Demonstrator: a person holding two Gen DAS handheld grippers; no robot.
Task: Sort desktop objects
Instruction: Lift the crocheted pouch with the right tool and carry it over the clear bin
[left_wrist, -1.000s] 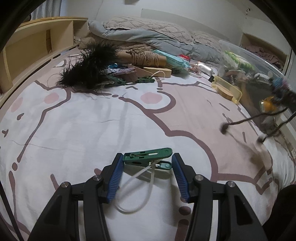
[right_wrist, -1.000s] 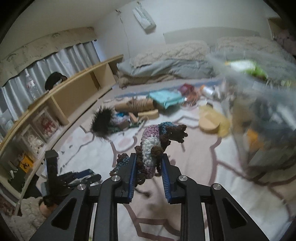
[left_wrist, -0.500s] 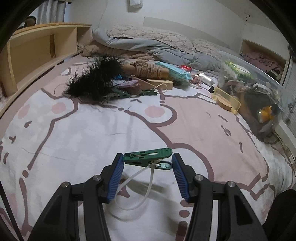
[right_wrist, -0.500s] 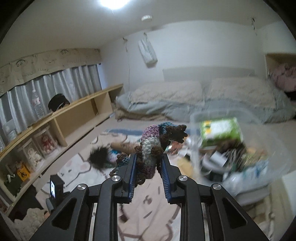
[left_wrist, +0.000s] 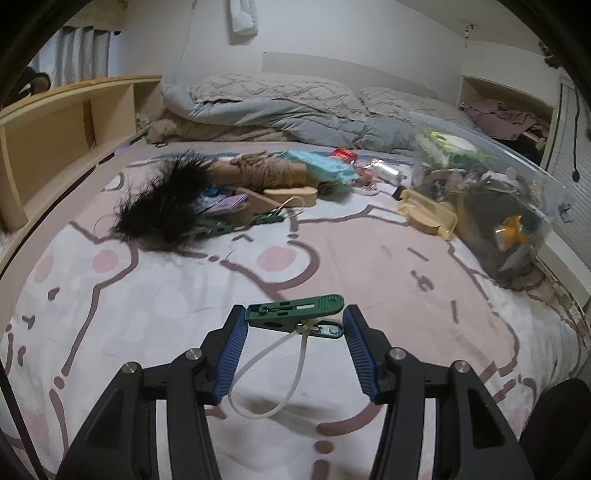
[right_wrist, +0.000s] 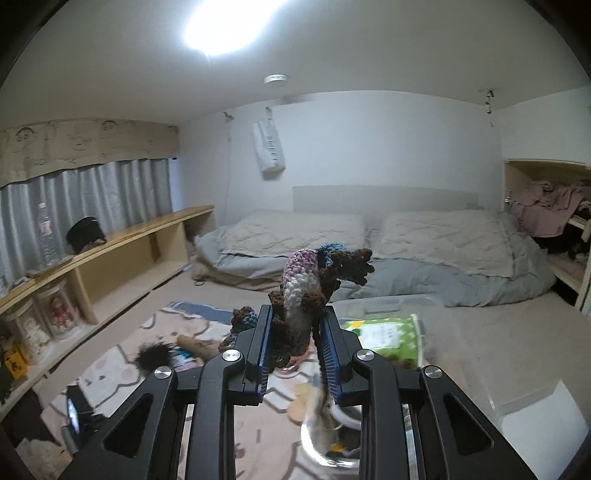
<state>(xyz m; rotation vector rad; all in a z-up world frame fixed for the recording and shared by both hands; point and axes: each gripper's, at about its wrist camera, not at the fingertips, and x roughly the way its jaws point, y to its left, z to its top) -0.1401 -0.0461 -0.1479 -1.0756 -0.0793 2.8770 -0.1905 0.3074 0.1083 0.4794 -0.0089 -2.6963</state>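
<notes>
Crocheted toy (right_wrist: 301, 291) — soft, light, compressible; clamped mid-body by right gripper (right_wrist: 295, 339), clear bin (right_wrist: 388, 306) at one o'clock. Green clothespin (left_wrist: 295, 314) — rigid, light; pinched endwise by left gripper (left_wrist: 295, 328).

We see one light source: a ceiling lamp (right_wrist: 221, 22) blown out to pure white at the top of the right wrist view, washing glare over the ceiling around it. Room light is even, fairly dim and cool. In the left wrist view, we get only a soft shadow on the bedsheet (left_wrist: 258, 266) under the loop near bottom centre. Both frames show heavy fisheye bending and black vignette in the corners. The clear bin (right_wrist: 388, 306) at lower centre-right of the right view is smeared by motion blur; far walls stay reasonably sharp.
</notes>
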